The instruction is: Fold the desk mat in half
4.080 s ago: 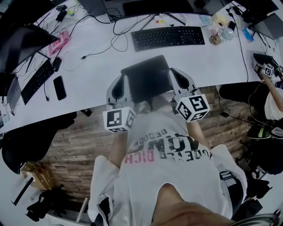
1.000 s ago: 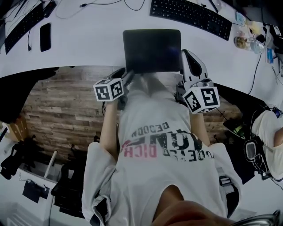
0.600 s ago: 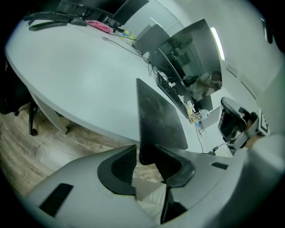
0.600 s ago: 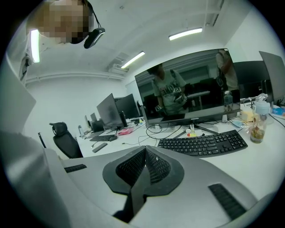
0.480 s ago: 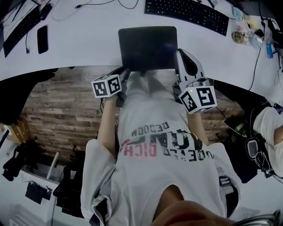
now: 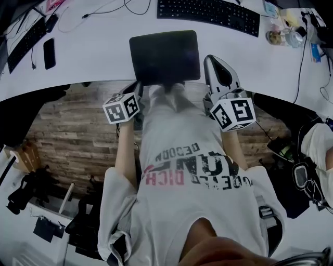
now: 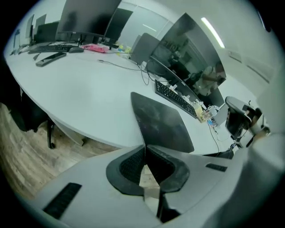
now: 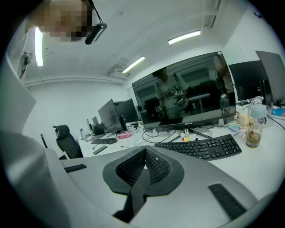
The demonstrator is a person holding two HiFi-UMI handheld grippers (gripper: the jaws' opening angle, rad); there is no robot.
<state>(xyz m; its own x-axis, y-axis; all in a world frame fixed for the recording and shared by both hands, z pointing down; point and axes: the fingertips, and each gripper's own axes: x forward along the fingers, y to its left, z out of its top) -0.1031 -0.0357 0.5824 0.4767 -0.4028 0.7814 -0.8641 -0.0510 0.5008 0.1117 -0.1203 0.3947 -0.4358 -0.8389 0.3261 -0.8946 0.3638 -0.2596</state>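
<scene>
The dark desk mat (image 6: 164, 54) lies flat on the white desk (image 6: 93, 57), its near edge at the desk's front rim. My left gripper (image 6: 136, 87) is at the mat's near left corner; its jaws have just been closing and now pinch that corner. In the left gripper view the desk mat (image 7: 160, 120) runs straight into the left gripper (image 7: 144, 148). My right gripper (image 6: 209, 58) hovers just off the mat's right edge, shut with nothing in it. The right gripper view shows the right gripper (image 8: 145, 150) aimed over the desk, with the mat out of sight.
A black keyboard (image 6: 208, 11) lies beyond the mat, also seen as the keyboard (image 8: 200, 147) below a large monitor (image 8: 185, 93). A phone (image 6: 49, 52) and cables sit at the left, a bottle (image 8: 254, 127) at the right. Wood floor lies under the desk's edge.
The left gripper's jaws have closed on the mat's near left corner. The right gripper has edged forward along the mat's right side. The mat lies as before.
</scene>
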